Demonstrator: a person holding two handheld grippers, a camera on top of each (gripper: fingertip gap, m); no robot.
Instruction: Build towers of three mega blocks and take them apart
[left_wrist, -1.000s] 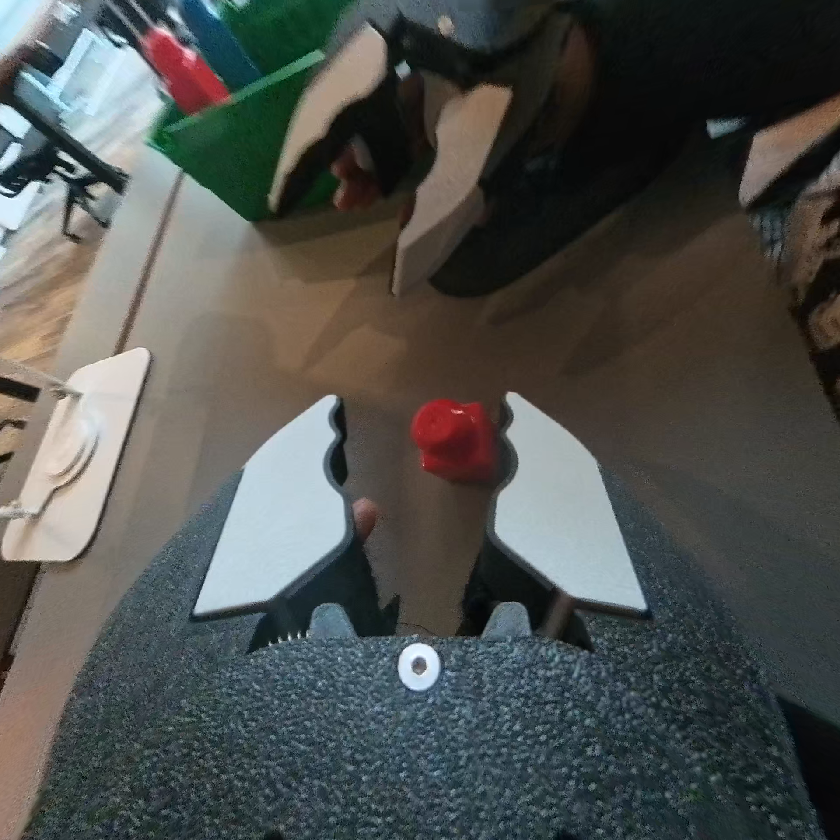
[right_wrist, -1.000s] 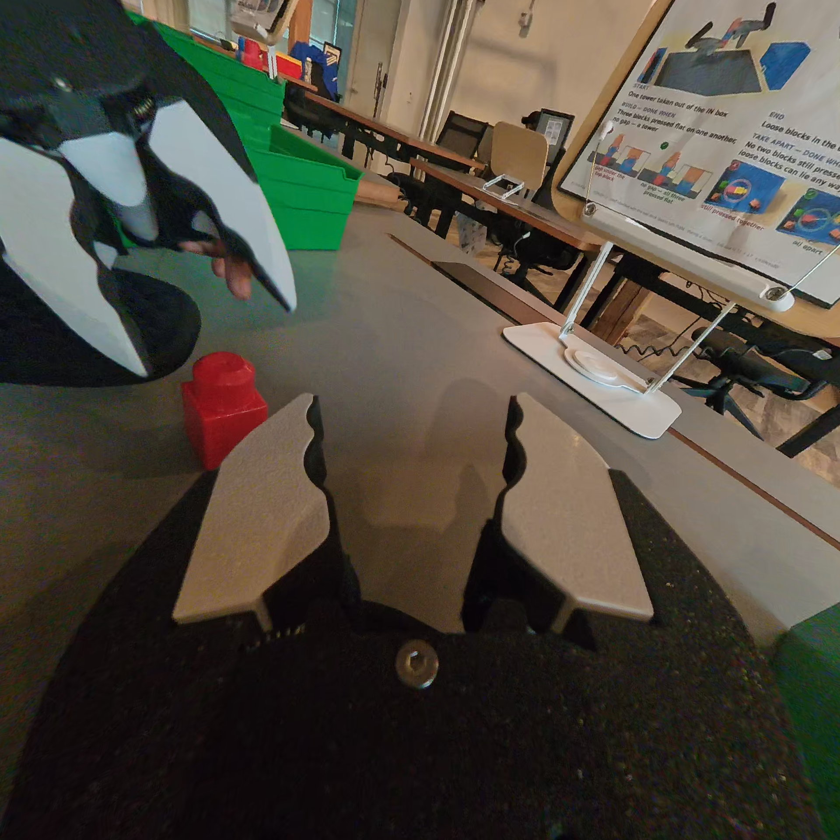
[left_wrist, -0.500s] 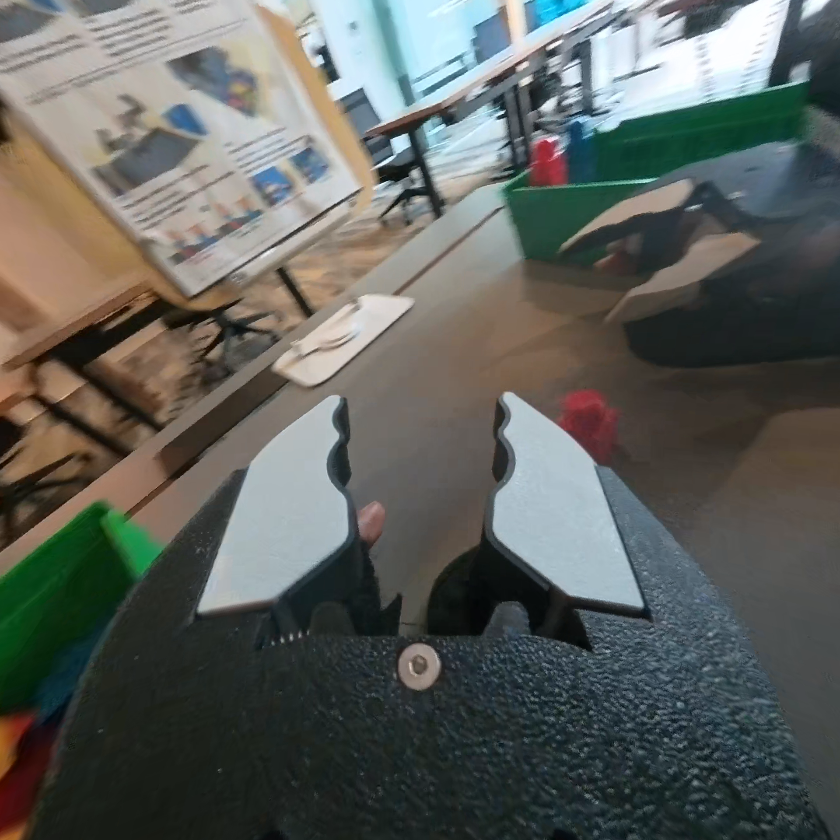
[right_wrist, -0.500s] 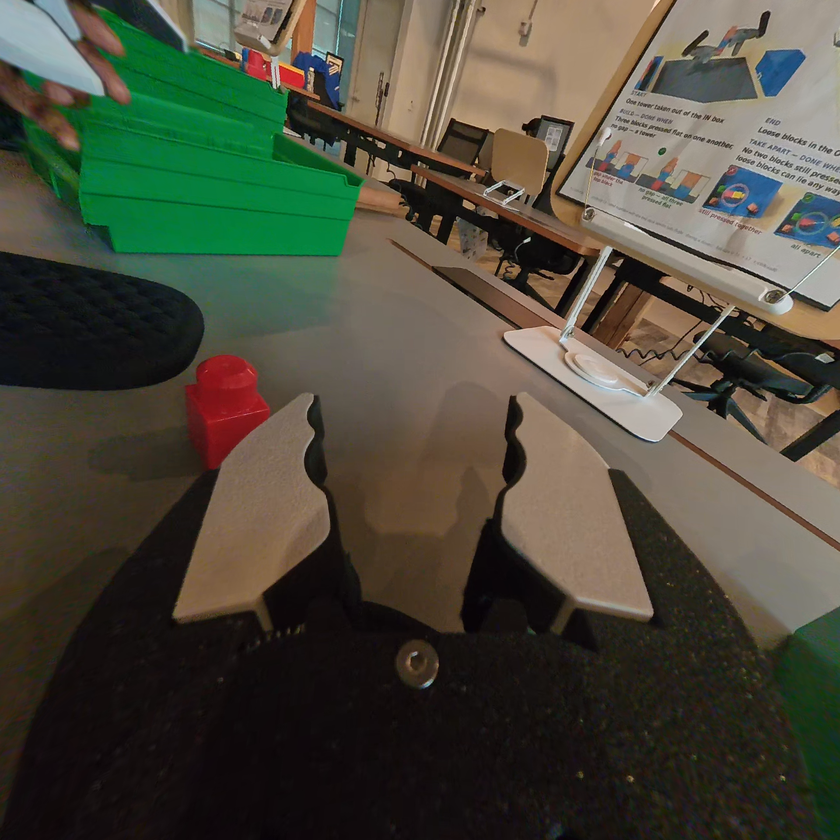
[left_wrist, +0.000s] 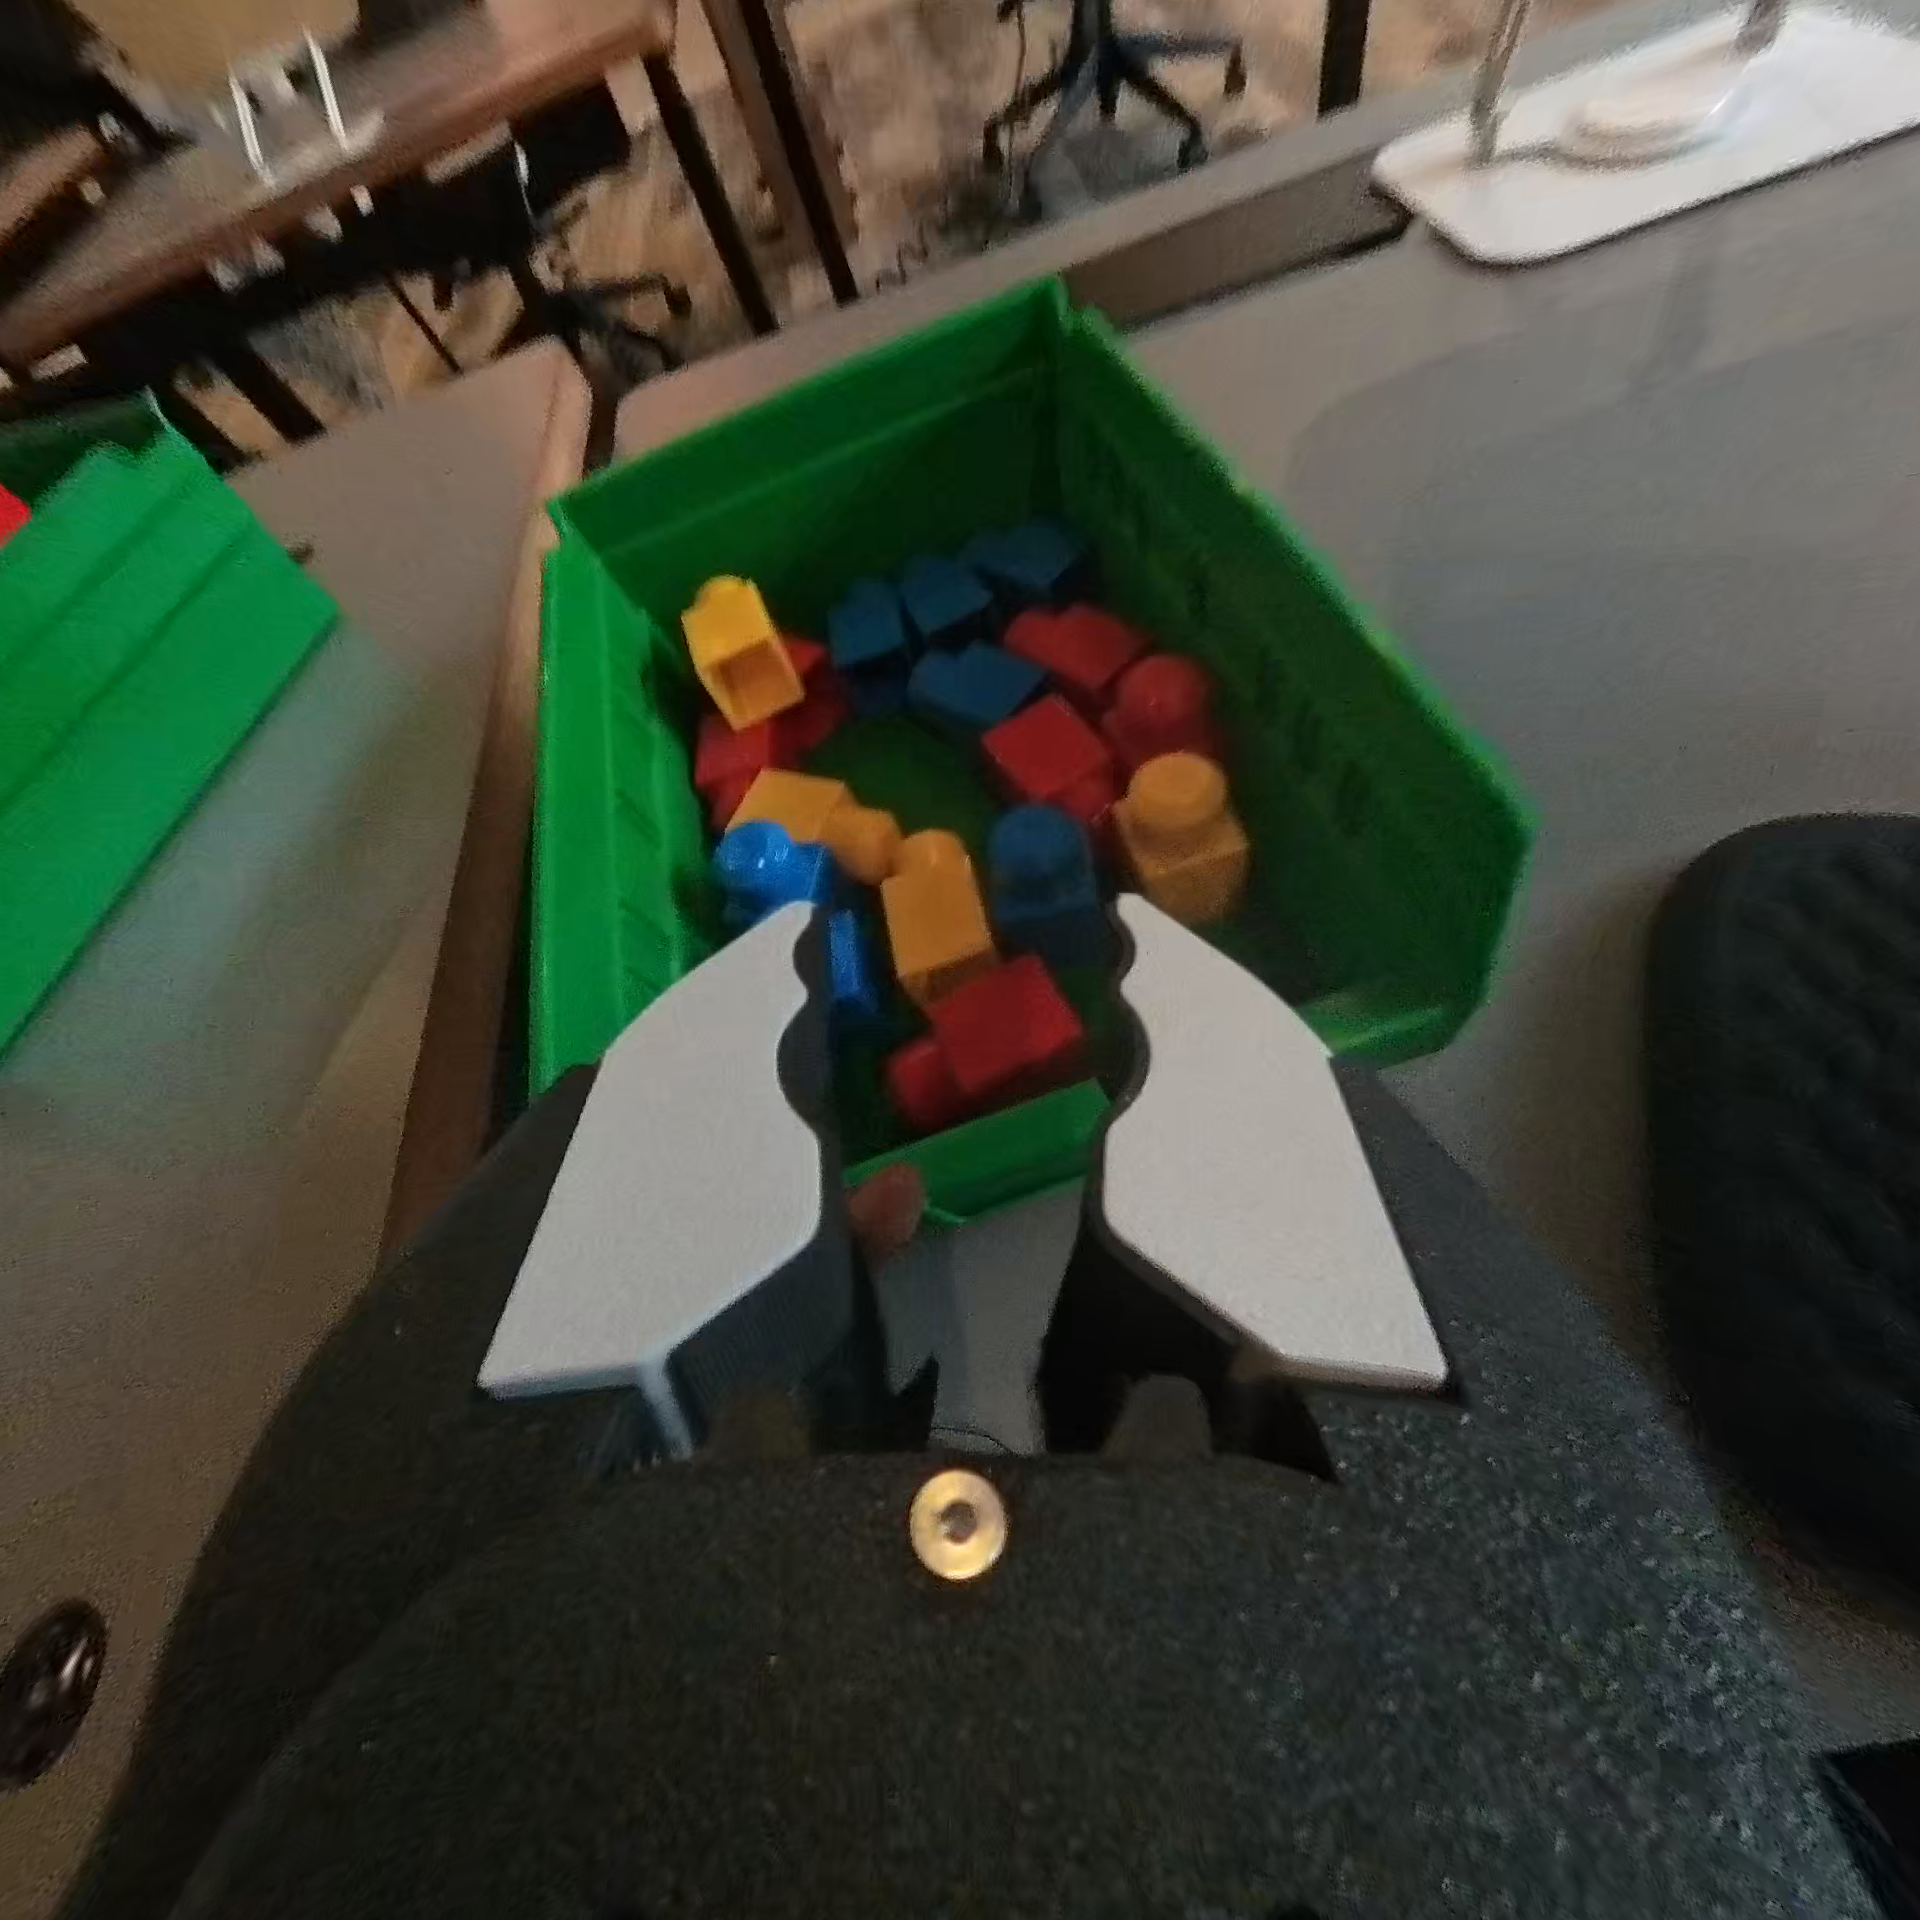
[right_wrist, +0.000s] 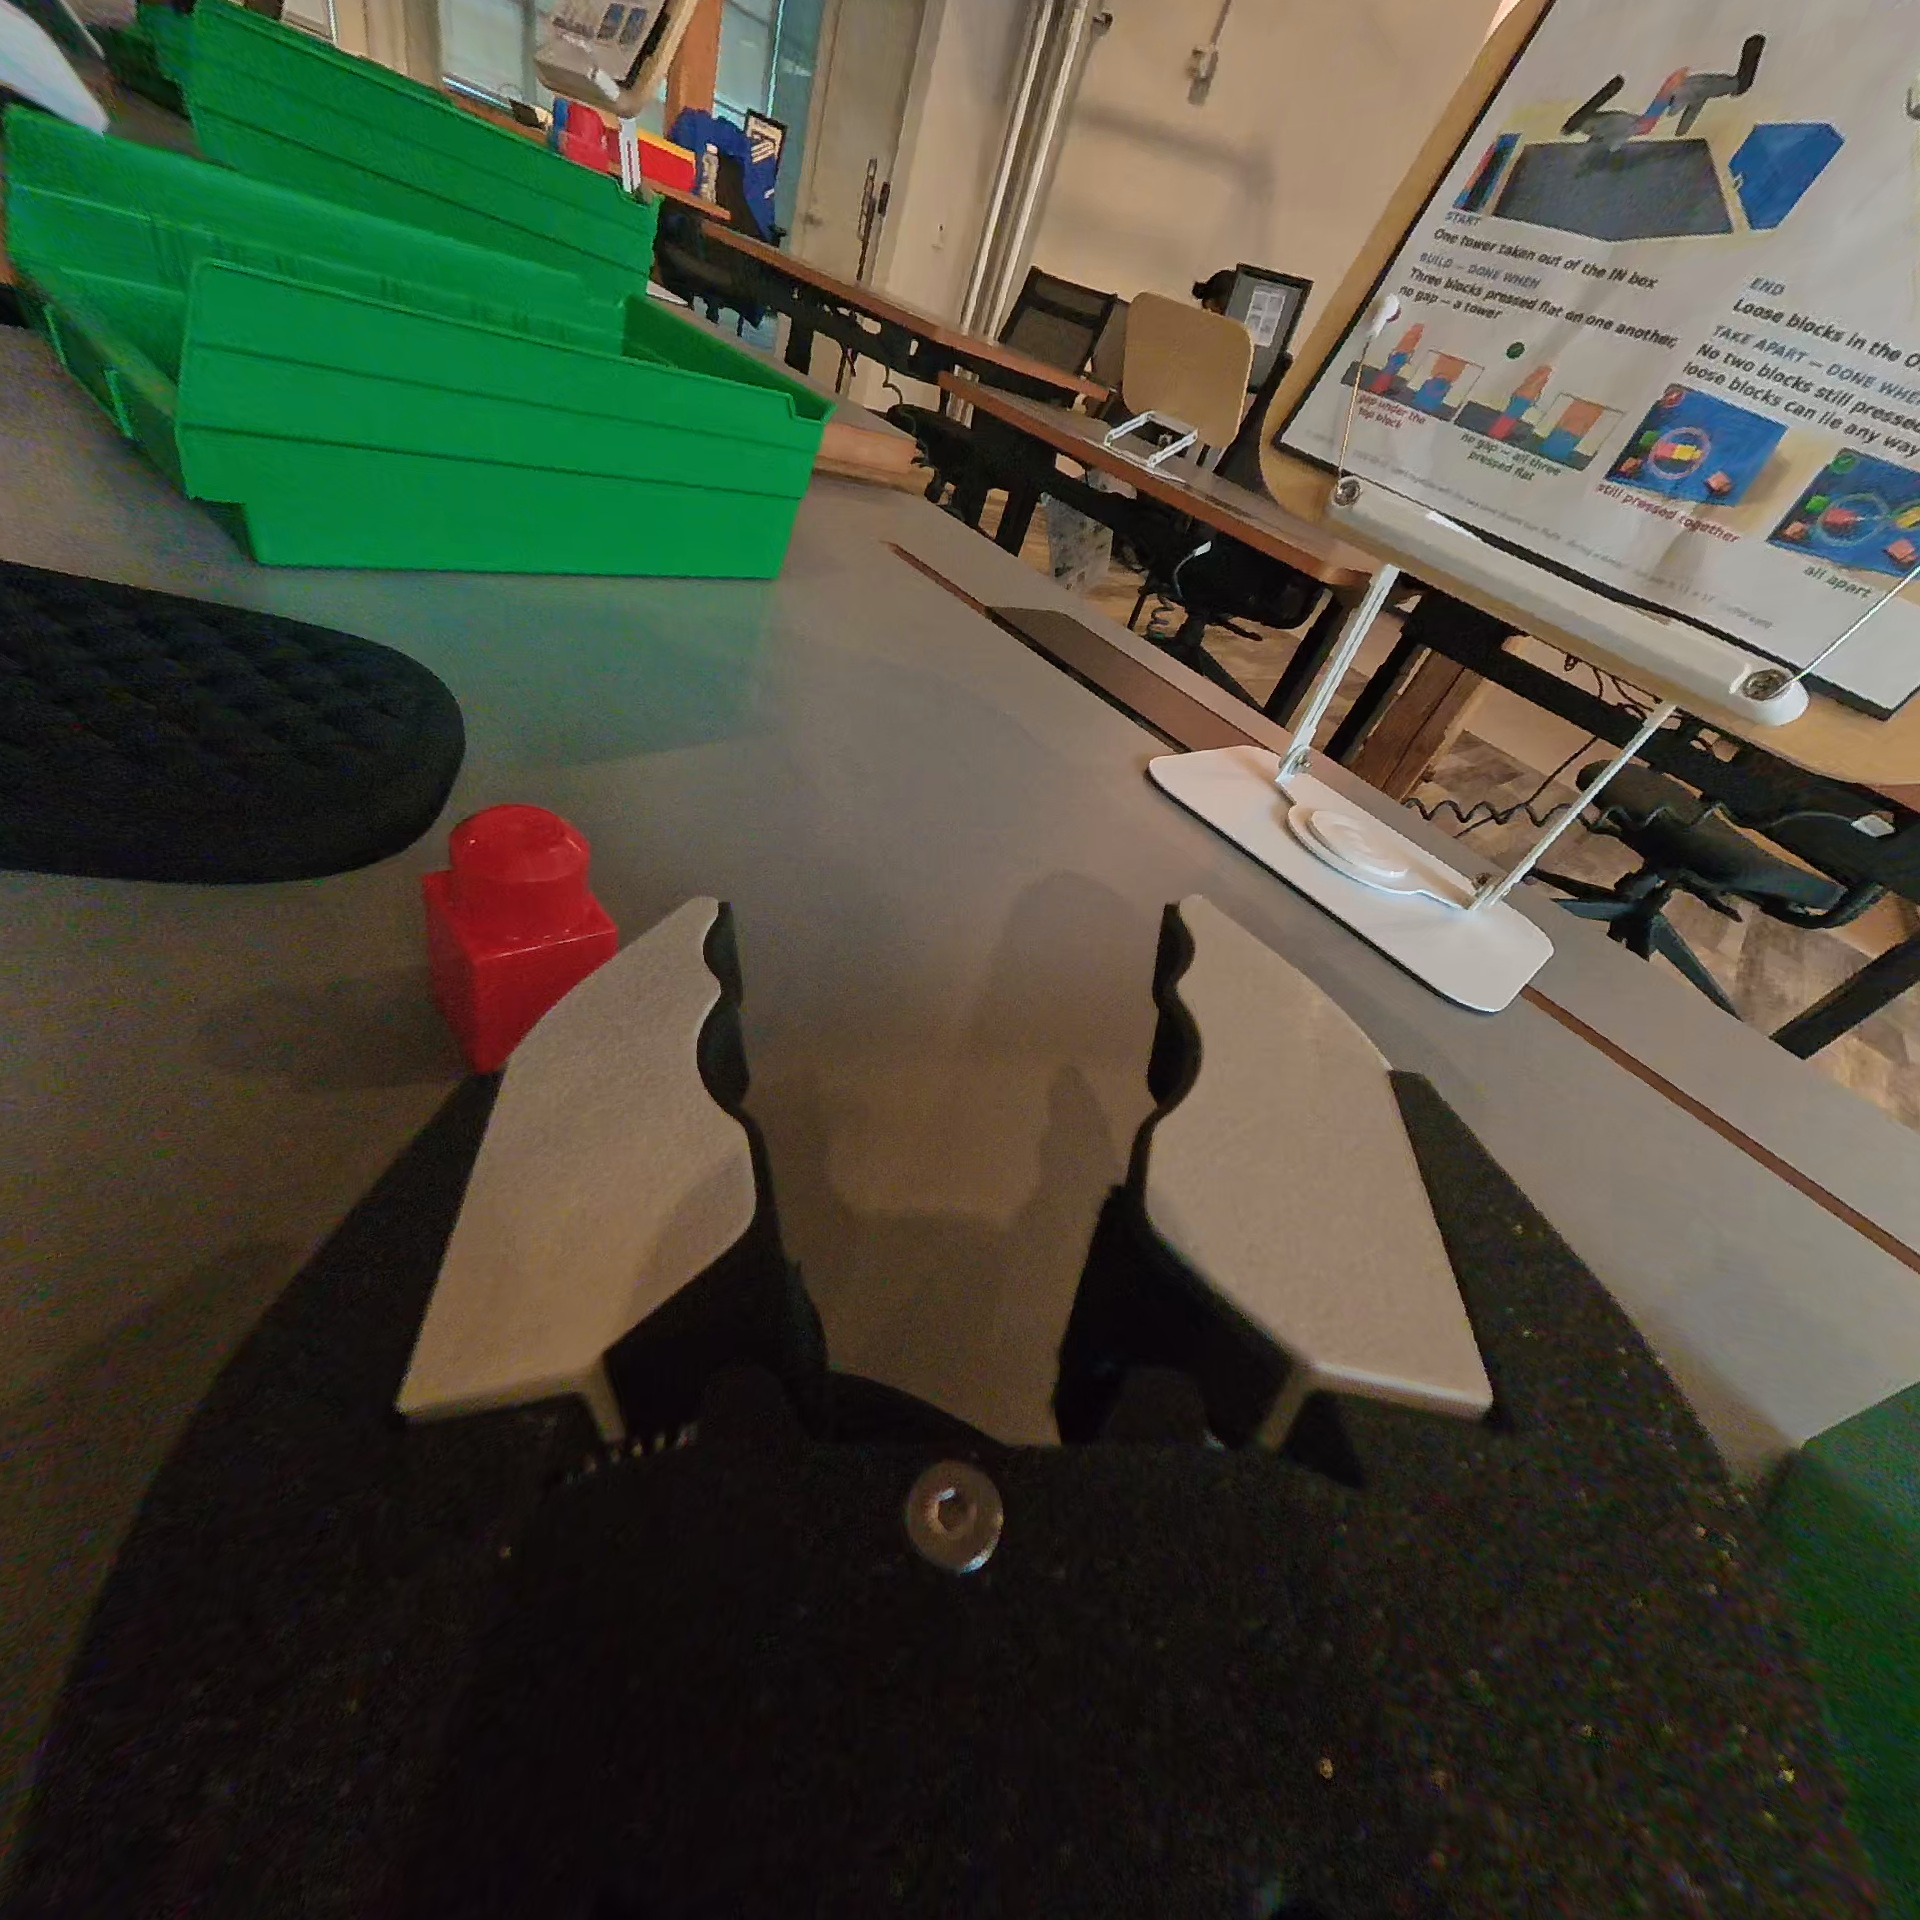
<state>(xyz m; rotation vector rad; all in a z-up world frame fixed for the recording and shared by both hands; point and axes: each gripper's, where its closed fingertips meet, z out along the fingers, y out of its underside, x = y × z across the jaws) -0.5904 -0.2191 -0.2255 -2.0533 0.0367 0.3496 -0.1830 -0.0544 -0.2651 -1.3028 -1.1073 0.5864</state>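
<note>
In the left wrist view, a green bin (left_wrist: 1340, 665) holds several loose red, blue and yellow mega blocks, among them a red block (left_wrist: 997, 1029) near the front and a yellow block (left_wrist: 935, 914). My left gripper (left_wrist: 961, 925) is open and empty, hovering over the bin's near end. In the right wrist view, a single red block (right_wrist: 514, 951) stands upright on the grey table (right_wrist: 935, 748), just left of my right gripper (right_wrist: 945, 920), which is open, empty and low over the table.
A black pad (right_wrist: 187, 727) lies left of the red block and shows at the right of the left wrist view (left_wrist: 1808, 1143). Stacked green bins (right_wrist: 436, 416) stand at the back left. A white stand base (right_wrist: 1361, 873) carries an instruction board (right_wrist: 1662, 343). Another green bin (left_wrist: 125, 644) sits left. My right fingertips sit around 45 centimeters from my left ones.
My left gripper has swung away from the red block on the table and now hangs over the bin of loose blocks. The right gripper has stayed still.
</note>
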